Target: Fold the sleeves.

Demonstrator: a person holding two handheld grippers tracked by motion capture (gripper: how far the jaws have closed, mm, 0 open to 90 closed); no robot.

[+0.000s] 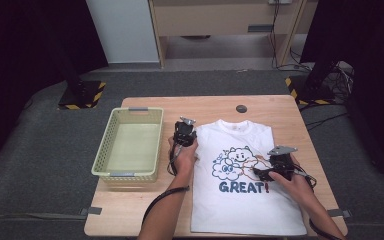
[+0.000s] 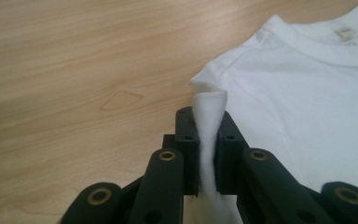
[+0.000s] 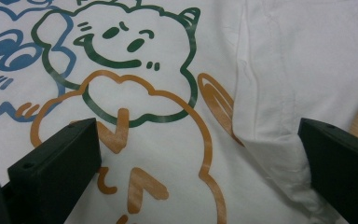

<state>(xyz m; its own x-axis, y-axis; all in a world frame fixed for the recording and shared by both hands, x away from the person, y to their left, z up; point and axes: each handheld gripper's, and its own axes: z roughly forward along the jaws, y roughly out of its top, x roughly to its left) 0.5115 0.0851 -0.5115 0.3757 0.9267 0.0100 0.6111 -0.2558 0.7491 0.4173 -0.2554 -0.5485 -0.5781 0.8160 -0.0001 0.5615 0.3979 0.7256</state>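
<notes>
**Left gripper view: sleeve edge pinched, right tongs spread over the print**

Left gripper view shows the left tongs (image 2: 208, 154) clamped on a thin upright fold of the white T-shirt (image 2: 307, 93), taken at its sleeve edge. The right tongs (image 3: 200, 158) are held wide apart, with the printed chest below them and a folded sleeve just inside one jaw; nothing is gripped there.

The step is judged to be the start of a fold. The pinched fold should be lifted only slightly and carried across the shirt, while the opposite sleeve is taken by the right tongs, so that the cloth is not dragged.

Beyond the left tongs, on the side away from the shirt, a pale yellow basket (image 1: 130, 145) stands on the wooden desk (image 1: 280, 107). Grey carpet, cables and hazard-striped stand bases are seen farther off.
</notes>
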